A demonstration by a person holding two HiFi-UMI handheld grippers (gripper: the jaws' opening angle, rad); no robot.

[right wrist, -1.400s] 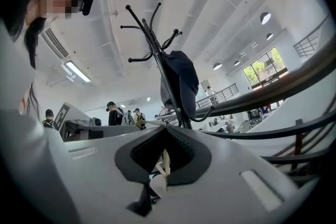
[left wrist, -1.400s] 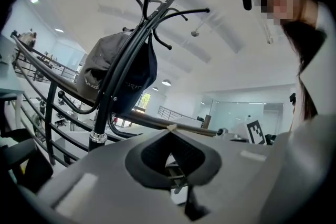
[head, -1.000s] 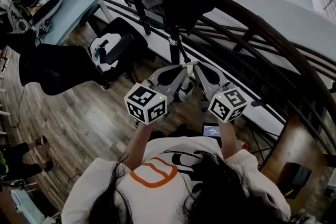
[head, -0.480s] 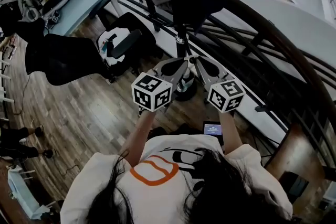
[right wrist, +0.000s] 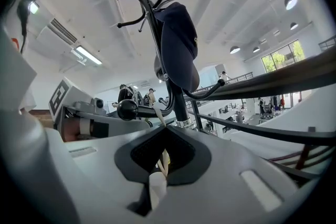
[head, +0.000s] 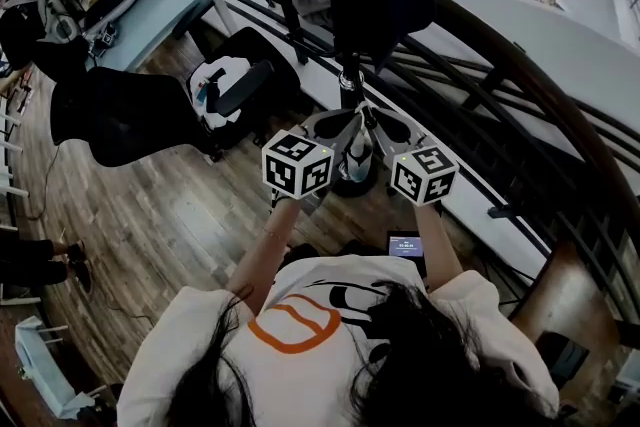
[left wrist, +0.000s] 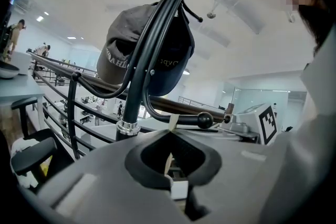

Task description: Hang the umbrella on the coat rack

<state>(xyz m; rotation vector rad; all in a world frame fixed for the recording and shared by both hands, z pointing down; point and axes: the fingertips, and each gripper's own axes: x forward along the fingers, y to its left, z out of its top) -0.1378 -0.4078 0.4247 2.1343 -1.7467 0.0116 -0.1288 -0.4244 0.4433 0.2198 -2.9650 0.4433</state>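
The left gripper (left wrist: 171, 131) and right gripper (right wrist: 160, 128) each had their jaws closed on a thin cream strap (left wrist: 172, 122), the tips meeting beside the coat rack (left wrist: 140, 81) pole. The umbrella (head: 356, 158) showed only as a pale shape below them, at 12 o'clock from the person, its axis unclear. Lettering on the grey cap (left wrist: 118, 57) was unreadable.

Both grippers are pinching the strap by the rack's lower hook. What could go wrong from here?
1. The left gripper and right gripper hold the load by just a thin cream strap; it could slip out.
2. The strap must pass over the hook's ball end and may catch there.
3. The navy cap hangs just above; a bump might knock it off.
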